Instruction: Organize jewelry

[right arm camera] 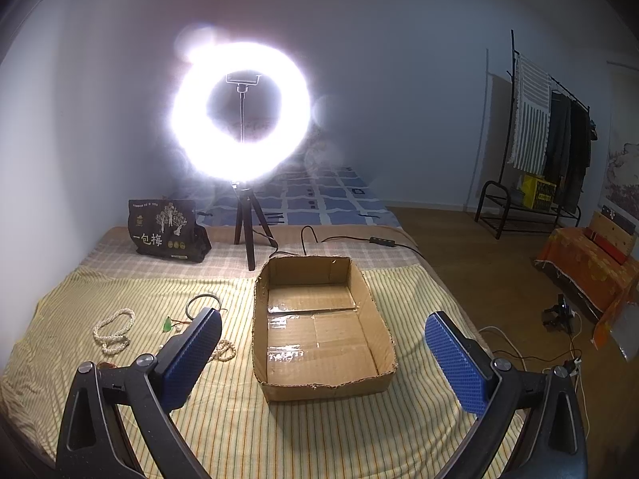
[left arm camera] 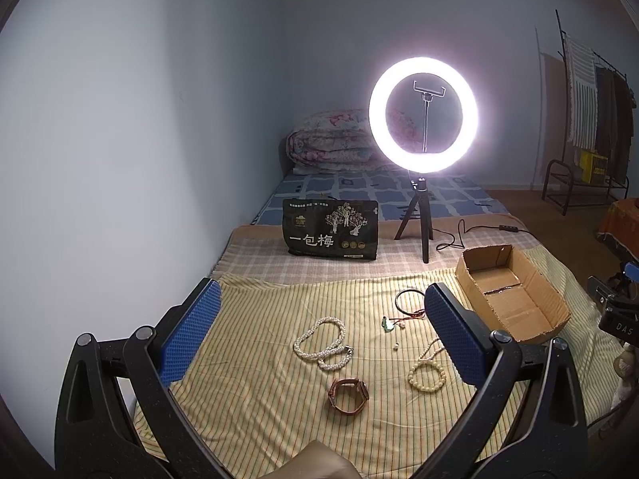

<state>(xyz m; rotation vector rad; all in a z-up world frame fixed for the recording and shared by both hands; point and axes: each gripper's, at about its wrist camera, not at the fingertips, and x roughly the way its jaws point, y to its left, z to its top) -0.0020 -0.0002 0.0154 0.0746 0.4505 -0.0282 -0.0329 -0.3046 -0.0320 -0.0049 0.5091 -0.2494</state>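
Jewelry lies on a striped yellow cloth (left arm camera: 247, 391) on the bed. A white pearl necklace (left arm camera: 322, 342) sits in the middle, a brown leather watch (left arm camera: 348, 395) nearer me, a cream bead bracelet (left arm camera: 426, 376) to the right. A black cord loop (left arm camera: 408, 300) and a small green pendant (left arm camera: 386, 324) lie farther back. My left gripper (left arm camera: 319, 331) hovers open above them, holding nothing. An open cardboard box (right arm camera: 363, 343) stands to the right, with nothing inside. My right gripper (right arm camera: 323, 343) is open over the box. The pearl necklace (right arm camera: 114, 329) shows at the left there.
A lit ring light (left arm camera: 423, 119) on a small tripod (left arm camera: 417, 219) stands behind the cloth, its cable (right arm camera: 359, 239) trailing right. A black snack bag (left arm camera: 330, 229) leans beside it. A folded quilt (left arm camera: 331, 143) lies at the bed's far end. A clothes rack (right arm camera: 551, 139) stands on the floor.
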